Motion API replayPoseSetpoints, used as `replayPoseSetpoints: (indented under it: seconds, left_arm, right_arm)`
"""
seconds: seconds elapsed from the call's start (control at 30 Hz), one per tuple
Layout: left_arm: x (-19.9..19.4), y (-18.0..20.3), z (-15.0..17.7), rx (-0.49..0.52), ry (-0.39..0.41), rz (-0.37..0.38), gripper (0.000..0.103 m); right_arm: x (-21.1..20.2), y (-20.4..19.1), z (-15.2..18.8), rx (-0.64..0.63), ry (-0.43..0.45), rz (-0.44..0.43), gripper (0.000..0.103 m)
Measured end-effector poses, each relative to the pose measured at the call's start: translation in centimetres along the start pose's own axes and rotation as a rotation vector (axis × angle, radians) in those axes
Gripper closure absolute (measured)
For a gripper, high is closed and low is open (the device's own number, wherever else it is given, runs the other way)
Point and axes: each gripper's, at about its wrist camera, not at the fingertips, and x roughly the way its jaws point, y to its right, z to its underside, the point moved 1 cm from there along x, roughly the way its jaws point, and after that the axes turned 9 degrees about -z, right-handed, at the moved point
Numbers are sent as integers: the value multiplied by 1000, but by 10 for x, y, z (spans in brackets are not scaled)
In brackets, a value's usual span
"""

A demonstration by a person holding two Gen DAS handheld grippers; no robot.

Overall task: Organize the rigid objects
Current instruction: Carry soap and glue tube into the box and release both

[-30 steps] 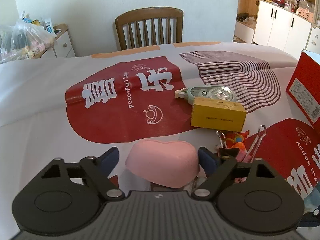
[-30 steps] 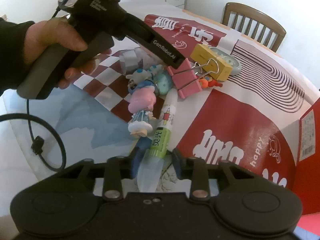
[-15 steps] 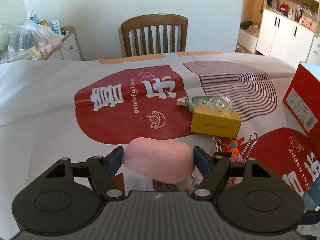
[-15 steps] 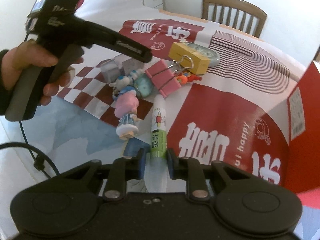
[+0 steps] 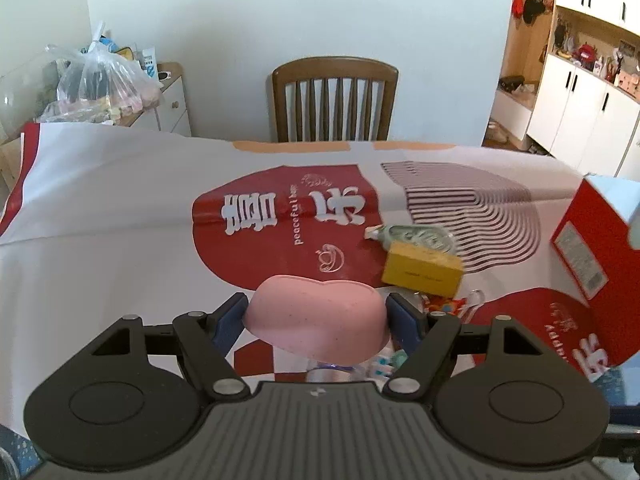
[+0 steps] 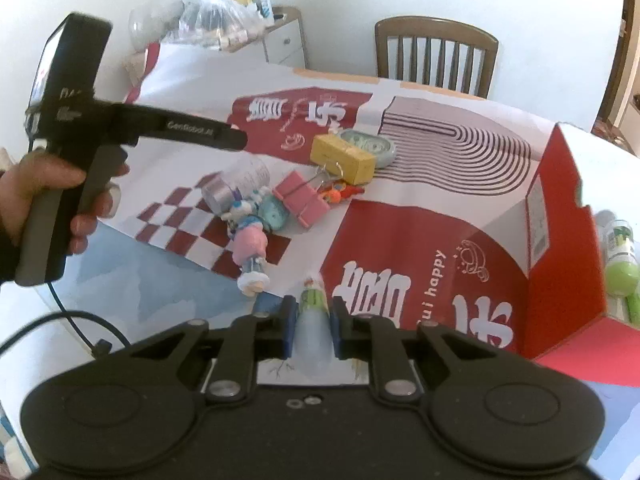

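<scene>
In the left wrist view my left gripper [image 5: 318, 320] is shut on a pink heart-shaped dish [image 5: 316, 316]. Its blue pads press both sides and the dish hangs above the printed tablecloth [image 5: 120, 208]. In the right wrist view my right gripper [image 6: 313, 322] has its jaws closing tight on a glue pen [image 6: 313, 312] with a green label and clear cap. The pads press its sides and its tip points away over the cloth. A hand [image 6: 36, 196] holds the left gripper's handle at the left edge.
A yellow box [image 6: 344, 156] and a green correction tape [image 6: 370, 145] lie mid-table. Nearer lie a pink binder clip [image 6: 302, 198], a silver roll [image 6: 236, 184] and a pink-haired figurine [image 6: 250, 244]. A red carton [image 6: 560, 220] stands right, green bottles [image 6: 620, 264] behind it. A chair [image 5: 334, 100] stands at the far side.
Both grippers have risen. The right jaws closed on the glue pen and lifted it off the cloth. The left gripper carried the pink heart dish upward.
</scene>
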Motion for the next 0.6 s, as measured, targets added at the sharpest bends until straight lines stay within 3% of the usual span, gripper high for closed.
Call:
replayPoseSetpoints:
  seconds: [0.27,0.6]
  left_arm:
    - [-41,25,-8,15,20,61,27]
    - [-86,84,-25,55,53,154,27]
  right_arm:
    - [-32,7,-1,20,59,1,87]
    - [-92,41,-12,56,203,54,87]
